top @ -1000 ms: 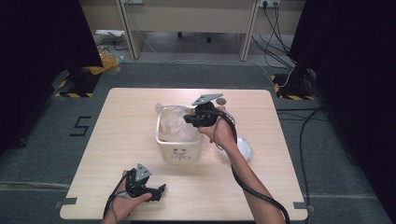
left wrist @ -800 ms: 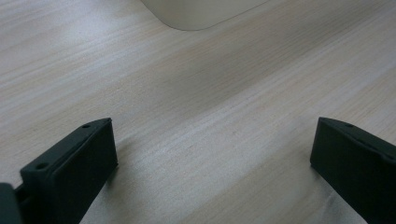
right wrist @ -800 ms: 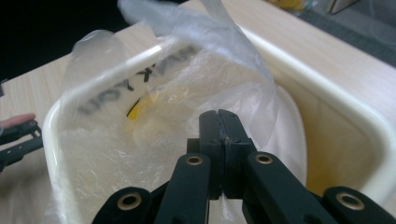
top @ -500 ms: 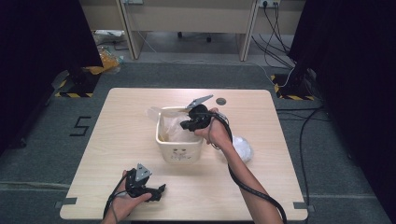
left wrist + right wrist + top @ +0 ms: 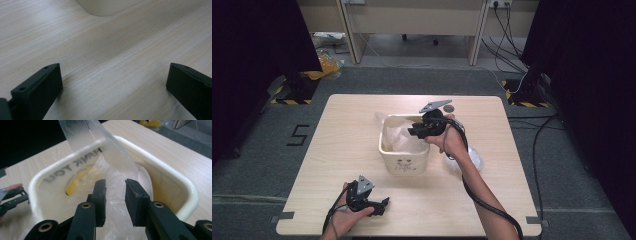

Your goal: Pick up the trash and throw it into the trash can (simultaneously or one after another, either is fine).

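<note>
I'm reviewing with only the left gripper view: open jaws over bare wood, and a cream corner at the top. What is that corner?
Observer: It is the foot of a cream bin at mid-table, lined with a clear plastic bag.
Operator: Where is the right gripper?
Observer: The right gripper is at the bin's mouth, with its jaws narrowly apart and bag film showing in the gap.
Operator: Is anything inside?
Observer: There is something yellow under the film; I cannot tell what it is.

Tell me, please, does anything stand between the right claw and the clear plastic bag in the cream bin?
Nothing visible does. The right claw hangs inside the bin, its jaws slightly apart on either side of a fold of the clear plastic bag.
</note>
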The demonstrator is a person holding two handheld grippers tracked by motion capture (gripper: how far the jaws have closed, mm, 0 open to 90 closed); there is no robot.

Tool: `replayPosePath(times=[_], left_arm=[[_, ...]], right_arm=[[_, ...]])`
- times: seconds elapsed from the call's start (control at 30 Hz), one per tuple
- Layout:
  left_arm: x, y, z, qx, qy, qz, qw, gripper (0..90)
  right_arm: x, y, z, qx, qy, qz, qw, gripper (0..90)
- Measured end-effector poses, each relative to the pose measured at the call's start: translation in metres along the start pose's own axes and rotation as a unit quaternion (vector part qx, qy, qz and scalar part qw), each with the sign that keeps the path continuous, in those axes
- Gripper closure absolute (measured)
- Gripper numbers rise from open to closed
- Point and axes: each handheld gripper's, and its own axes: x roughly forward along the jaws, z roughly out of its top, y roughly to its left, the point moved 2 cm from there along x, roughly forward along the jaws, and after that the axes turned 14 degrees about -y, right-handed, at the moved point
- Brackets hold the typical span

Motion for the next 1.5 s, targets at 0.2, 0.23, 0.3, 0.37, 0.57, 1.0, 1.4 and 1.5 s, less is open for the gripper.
replayPosePath(times=[0.2, 0.23, 0.3, 0.37, 0.57, 1.0, 1.4, 1.5], left_arm=[[0.0, 0.0, 0.0, 0.0, 0.0, -0.001, 1.0, 0.0], [0.0, 0.0, 0.0, 0.0, 0.0, -0.001, 1.0, 0.0], [0.0, 0.0, 0.0, 0.0, -0.001, -0.001, 1.0, 0.0], [0.0, 0.0, 0.0, 0.0, -0.001, -0.001, 1.0, 0.0], [0.0, 0.0, 0.0, 0.0, -0.002, 0.0, 1.0, 0.0], [0.0, 0.0, 0.0, 0.0, 0.0, -0.001, 1.0, 0.0], [0.0, 0.0, 0.0, -0.001, -0.003, 0.0, 1.0, 0.0], [0.0, 0.0, 0.0, -0.001, -0.003, 0.0, 1.0, 0.0]], right_arm=[[-0.009, 0.006, -0.004, -0.018, 0.011, 0.002, 0.9998, 74.4], [-0.008, 0.006, -0.006, -0.023, 0.018, 0.005, 0.9996, 74.8], [-0.005, 0.007, -0.011, -0.028, 0.026, 0.003, 0.9993, 75.8], [-0.001, 0.008, -0.014, -0.037, 0.036, -0.001, 0.9987, 76.0], [0.009, 0.006, -0.019, -0.048, 0.057, -0.008, 0.9972, 76.0], [-0.01, -0.001, -0.012, 0.001, -0.013, -0.02, 0.9997, 49.9], [-0.062, -0.017, -0.01, 0.014, -0.064, -0.059, 0.9961, 38.4], [-0.072, -0.023, -0.019, 0.019, -0.066, -0.07, 0.9952, 37.2]])
